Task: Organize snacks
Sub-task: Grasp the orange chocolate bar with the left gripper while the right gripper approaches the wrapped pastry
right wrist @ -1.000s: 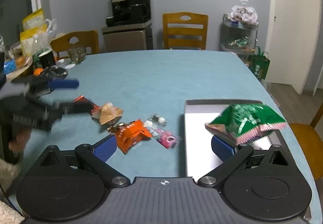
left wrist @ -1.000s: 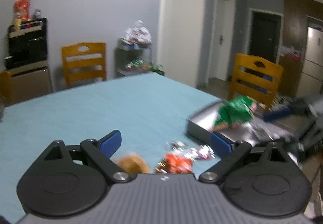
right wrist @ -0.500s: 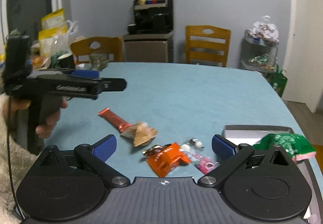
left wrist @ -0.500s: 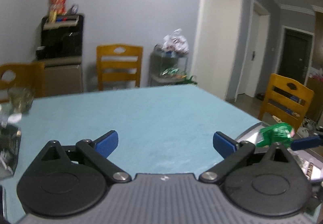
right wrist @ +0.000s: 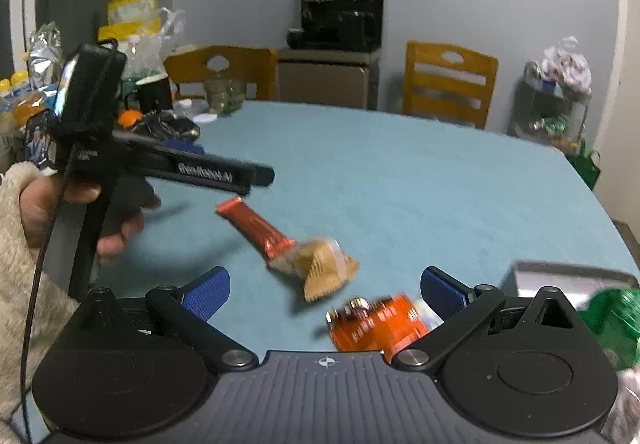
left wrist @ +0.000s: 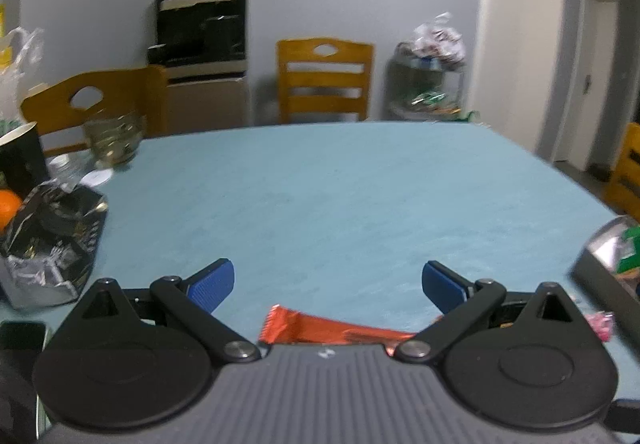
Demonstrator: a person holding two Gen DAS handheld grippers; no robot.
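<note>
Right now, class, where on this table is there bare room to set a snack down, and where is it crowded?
Free: the wide middle and far part of the blue table, between the glass jar and the metal tray. Crowded: the near strip with the red bar, tan packet and orange packet, and the cluttered corner around the black foil bag.

Loose wrapped snacks (right wrist: 256,226) on table (right wrist: 400,179)

Right gripper (right wrist: 325,286) jaws stand wide, nothing between them. Left gripper (right wrist: 256,175) hangs above red bar (right wrist: 256,226). Bar touches tan packet (right wrist: 324,268); orange packet (right wrist: 376,324) lies near metal tray (right wrist: 568,276).
</note>
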